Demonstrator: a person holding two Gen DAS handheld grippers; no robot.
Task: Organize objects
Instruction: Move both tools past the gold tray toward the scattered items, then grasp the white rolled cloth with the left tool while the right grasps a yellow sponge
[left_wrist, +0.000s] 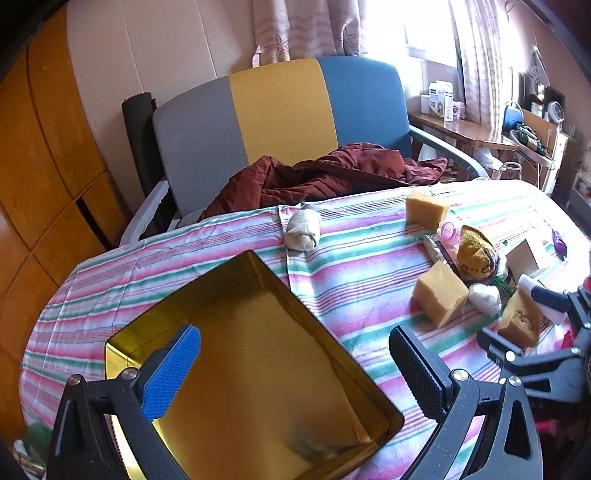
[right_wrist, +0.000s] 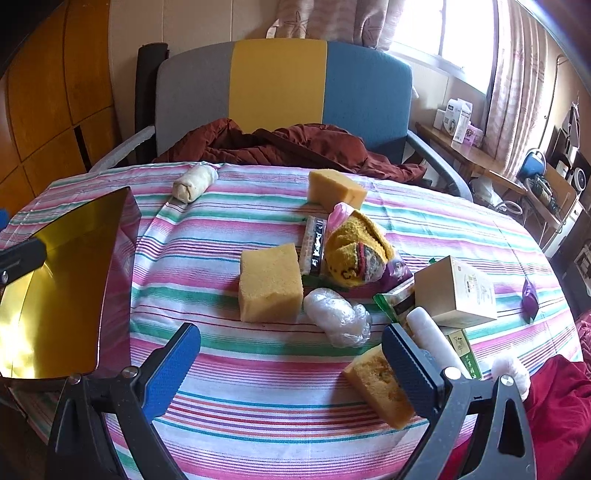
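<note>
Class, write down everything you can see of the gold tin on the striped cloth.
The gold tin is a shallow rectangular tray of shiny, mirror-like metal with low upright walls and rounded corners. It sits flat and open on the striped cloth at the table's left side, with nothing inside; its floor only reflects the room. The left tongs hover open above it, apparently not touching. The sponges and other clutter lie apart, to its right.

Gold tin (right_wrist: 55, 295) cut off at frame's left edge. Near sponge (right_wrist: 380, 387) partly hidden behind right gripper's finger. Carton (right_wrist: 456, 291) print too small to read.
</note>
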